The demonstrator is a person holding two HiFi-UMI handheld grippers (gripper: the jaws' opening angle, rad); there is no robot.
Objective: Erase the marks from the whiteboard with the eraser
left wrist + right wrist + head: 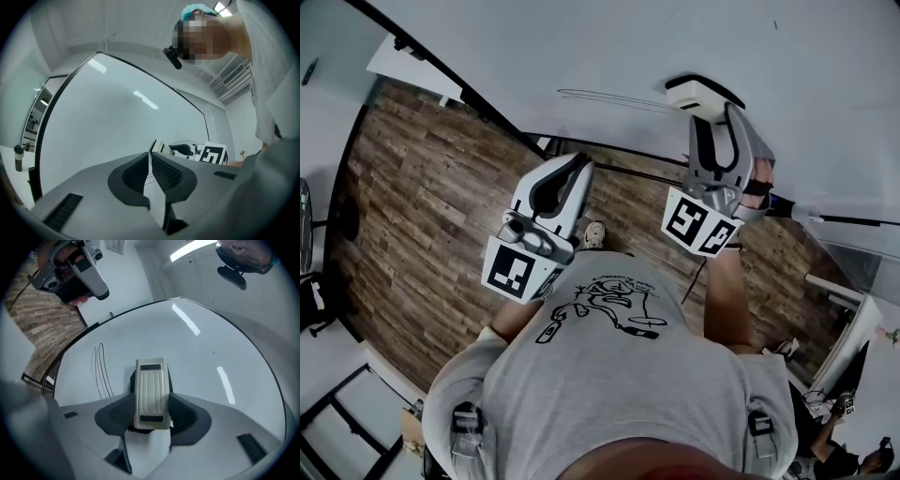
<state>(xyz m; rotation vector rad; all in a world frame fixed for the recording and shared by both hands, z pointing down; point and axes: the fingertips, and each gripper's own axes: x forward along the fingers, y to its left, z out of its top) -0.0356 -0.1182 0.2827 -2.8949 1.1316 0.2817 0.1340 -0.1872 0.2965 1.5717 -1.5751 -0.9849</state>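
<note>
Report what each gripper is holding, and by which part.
The right gripper clamps the eraser by its two long sides. The left gripper holds nothing; its jaws are together.

You're standing in an office-style workroom, possibly a lab space.
A large black-framed whiteboard (581, 56) fills the wall ahead of you, above a wood-plank floor (422, 187). The walls are plain white. A strip light (192, 249) glows on the ceiling near a slatted vent (236, 75), and a dark bottle (18, 157) stands on a white surface off to your side.
</note>
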